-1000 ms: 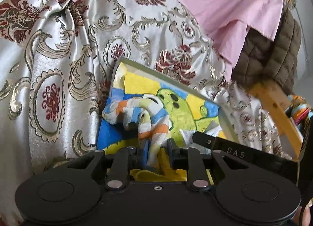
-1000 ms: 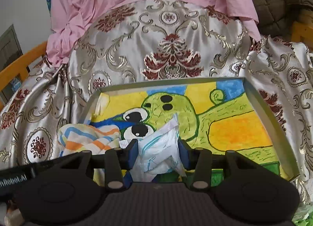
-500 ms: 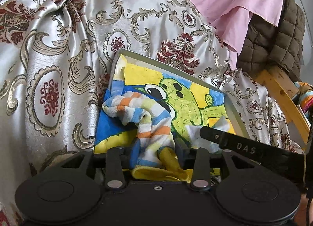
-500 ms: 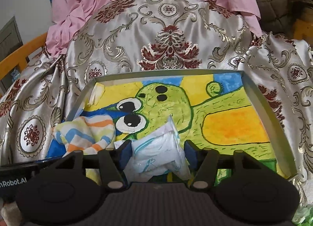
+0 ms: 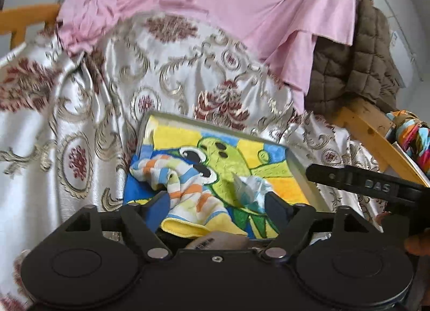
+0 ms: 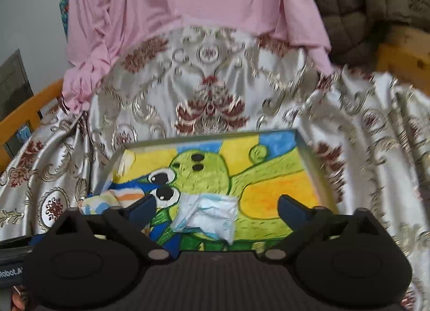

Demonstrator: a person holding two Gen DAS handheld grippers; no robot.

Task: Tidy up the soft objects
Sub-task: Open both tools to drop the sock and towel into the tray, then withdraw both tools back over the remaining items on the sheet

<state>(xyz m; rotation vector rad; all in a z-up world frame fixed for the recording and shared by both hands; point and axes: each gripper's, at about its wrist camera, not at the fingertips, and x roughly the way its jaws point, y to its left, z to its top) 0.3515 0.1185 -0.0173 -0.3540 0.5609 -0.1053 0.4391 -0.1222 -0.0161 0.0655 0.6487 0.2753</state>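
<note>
Placement looks done: striped cloth [image 5: 185, 190] and white pouch [image 6: 209, 213] both lie in the painted tray [image 6: 313, 165], cloth at its left end, with left tool [image 5: 215, 203] and right tool [image 6: 217, 208] released around them.

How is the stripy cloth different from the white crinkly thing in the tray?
The striped cloth has orange, blue, yellow and white bands; the white packet is pale with thin blue marks. The striped cloth lies bunched at the left of the tray; the white packet lies flatter nearer the middle. Both rest loose in the tray, between open jaws of the left gripper and right gripper.
</note>
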